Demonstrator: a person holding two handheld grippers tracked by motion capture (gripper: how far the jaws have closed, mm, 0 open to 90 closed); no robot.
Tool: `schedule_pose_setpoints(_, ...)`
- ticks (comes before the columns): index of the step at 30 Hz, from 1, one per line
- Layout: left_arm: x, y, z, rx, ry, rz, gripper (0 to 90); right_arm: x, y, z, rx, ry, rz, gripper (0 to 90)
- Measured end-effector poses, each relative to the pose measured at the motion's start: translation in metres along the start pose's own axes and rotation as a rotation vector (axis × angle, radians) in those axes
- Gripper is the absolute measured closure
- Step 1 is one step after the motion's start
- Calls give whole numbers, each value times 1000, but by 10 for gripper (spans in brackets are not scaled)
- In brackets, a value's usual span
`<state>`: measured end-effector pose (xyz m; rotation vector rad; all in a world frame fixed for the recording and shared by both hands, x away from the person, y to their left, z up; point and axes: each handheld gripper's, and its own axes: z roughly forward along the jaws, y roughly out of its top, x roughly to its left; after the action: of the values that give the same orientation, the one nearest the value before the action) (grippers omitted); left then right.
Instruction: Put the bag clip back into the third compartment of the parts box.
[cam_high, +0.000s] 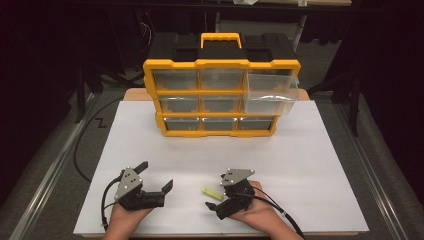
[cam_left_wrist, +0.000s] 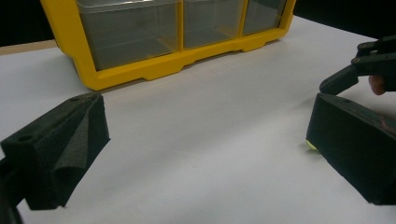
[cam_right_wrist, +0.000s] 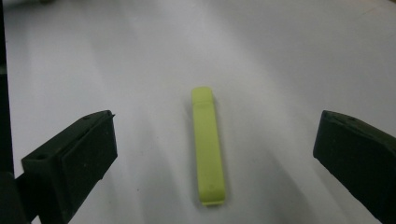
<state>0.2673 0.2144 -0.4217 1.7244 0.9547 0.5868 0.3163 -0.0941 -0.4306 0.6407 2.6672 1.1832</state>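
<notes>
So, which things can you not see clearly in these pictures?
- Yellow-green stick, left gripper view: mostly hidden behind that gripper's own black jaw.
- Drawers of the yellow organizer, high view: too small and hazy to tell what they contain.
- Organizer, left gripper view: upper rows cut off by the top edge.
- Right gripper, left gripper view: cut off by the right edge.

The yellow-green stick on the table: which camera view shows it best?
The right gripper view: the yellow-green stick lies whole and close on the white table, between open jaws. The high view shows it small; in the left gripper view one tip peeks out beside a jaw.
</notes>
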Motion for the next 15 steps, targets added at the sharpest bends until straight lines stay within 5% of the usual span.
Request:
schedule_pose_setpoints(6, 0, 0, 0, -7, -2, -7, 4, -2, -1, 8, 7, 50, -10, 203)
schedule_pose_setpoints(9, 0, 0, 0, -6, -3, -6, 4, -1, -2, 8, 17, 62, -9, 377)
schedule_pose_setpoints(15, 0, 0, 0, -6, -4, -8, 4, -3, -3, 6, 38, 62, -4, 555)
